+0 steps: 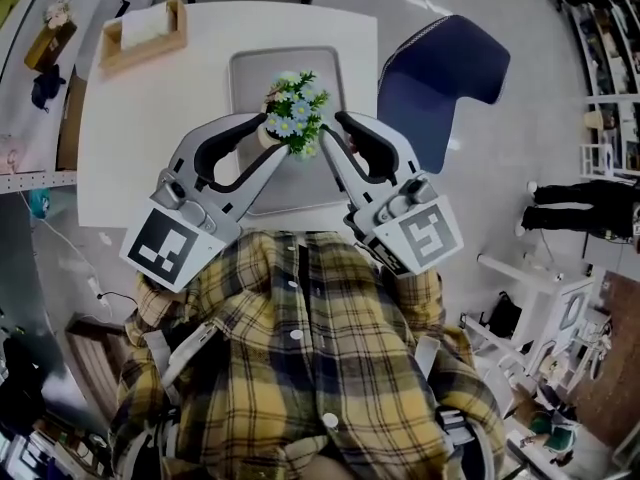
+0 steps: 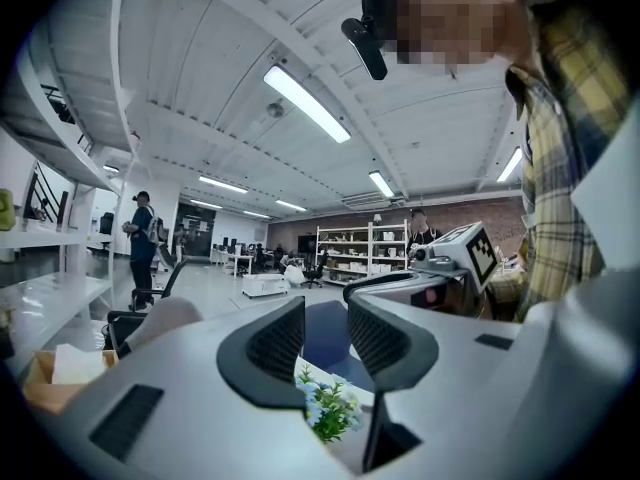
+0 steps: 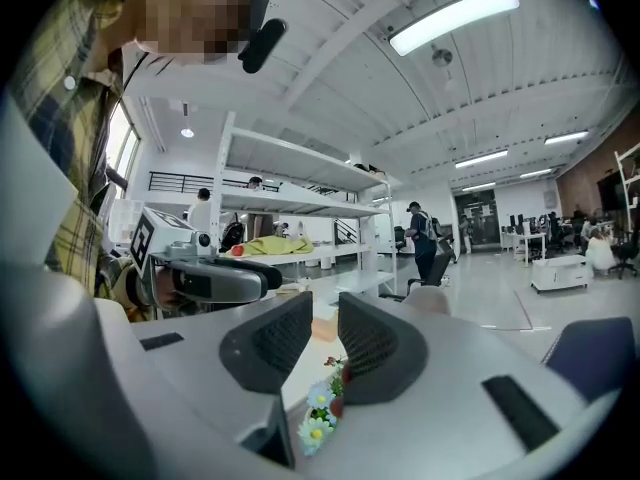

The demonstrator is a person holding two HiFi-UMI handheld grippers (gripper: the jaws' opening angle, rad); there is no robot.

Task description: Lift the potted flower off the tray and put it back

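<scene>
The potted flower, blue and white daisies with green leaves in a small white pot, stands on the grey tray on the white table. My left gripper and right gripper hover high over the tray's near half, either side of the flower, pointing level. In the left gripper view the jaws stand a little apart with nothing between them, and the flower shows below. The right gripper is the same, its narrow gap empty, with the blooms underneath.
A wooden box with white paper sits at the table's far left corner. A dark blue chair stands to the table's right. A person stands further right, amid shelving and desks.
</scene>
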